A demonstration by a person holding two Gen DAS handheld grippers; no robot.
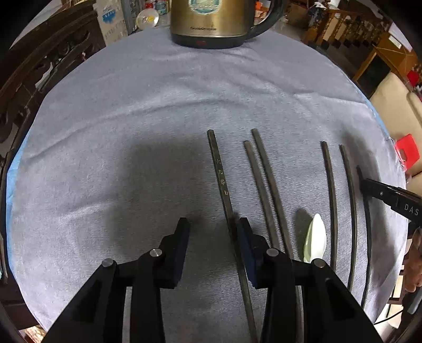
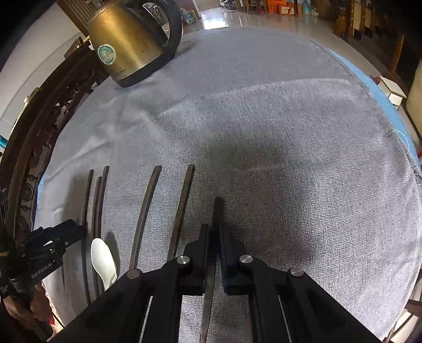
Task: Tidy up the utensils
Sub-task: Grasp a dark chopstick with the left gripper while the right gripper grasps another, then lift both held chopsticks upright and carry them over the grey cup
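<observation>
Ribbed grey cloth, dark matt wooden chopsticks, glossy white spoon, brushed brass-toned metal kettle

6 chopsticks, 1 spoon (white), 1 kettle.

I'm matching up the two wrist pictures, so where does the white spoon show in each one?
Left wrist view: white spoon lies lower right, between chopstick pairs.
Right wrist view: white spoon lies lower left, beside the left gripper.
Shared landmark: the brass kettle at the cloth's far edge.
</observation>
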